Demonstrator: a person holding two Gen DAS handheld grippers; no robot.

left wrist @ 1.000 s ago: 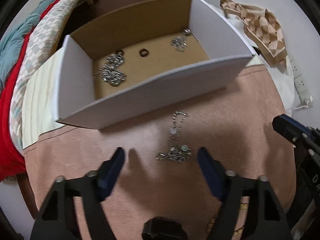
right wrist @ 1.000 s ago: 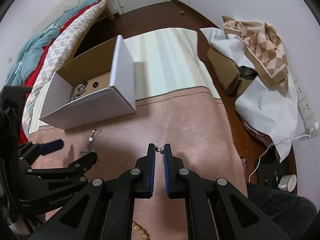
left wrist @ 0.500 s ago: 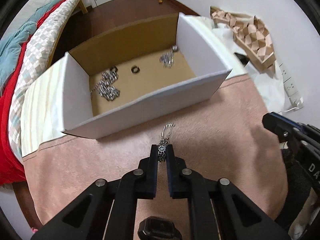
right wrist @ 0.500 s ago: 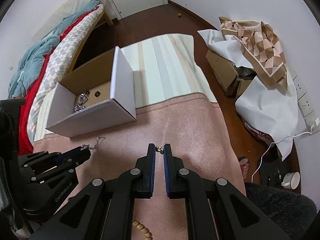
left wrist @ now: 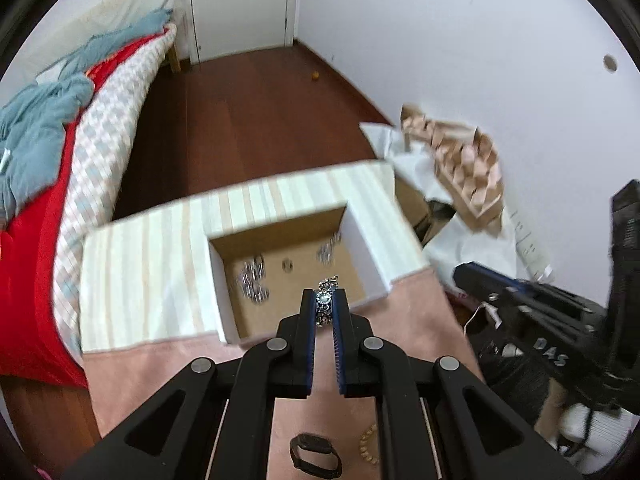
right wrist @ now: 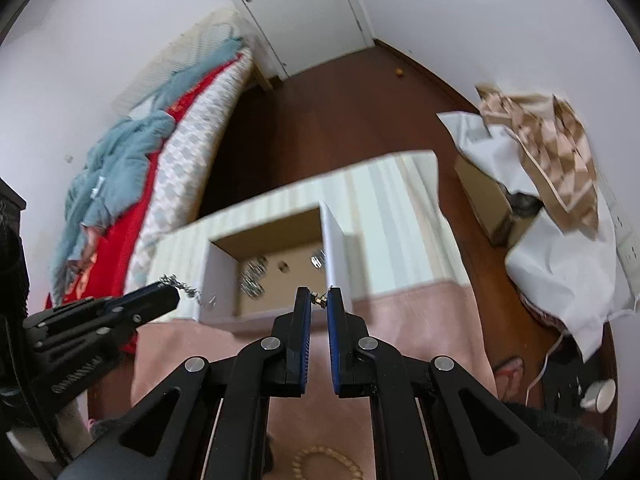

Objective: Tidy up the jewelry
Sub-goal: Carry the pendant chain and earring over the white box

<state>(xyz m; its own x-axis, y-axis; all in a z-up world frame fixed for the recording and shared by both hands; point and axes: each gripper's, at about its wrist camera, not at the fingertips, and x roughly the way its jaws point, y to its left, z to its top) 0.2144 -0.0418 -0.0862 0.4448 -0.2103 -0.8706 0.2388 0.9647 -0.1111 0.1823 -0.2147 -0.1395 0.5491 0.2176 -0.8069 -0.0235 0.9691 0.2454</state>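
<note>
progress: mid | white cardboard box with brown floor [left wrist: 362,240]: three silver pieces inside | left gripper [left wrist: 325,303] clamps silver chain bracelet [left wrist: 326,298] above box's near edge | right gripper [right wrist: 319,300] pinches small gold piece [right wrist: 319,299] near box | beige bead strand [left wrist: 368,446], black band [left wrist: 316,456] left on pink mat [left wrist: 408,300]

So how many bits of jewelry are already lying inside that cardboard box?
3, blurred: a silver chain heap on the left of the box floor, a small ring mid-floor, another silver cluster toward the right wall. The near wall may hide more.
</note>
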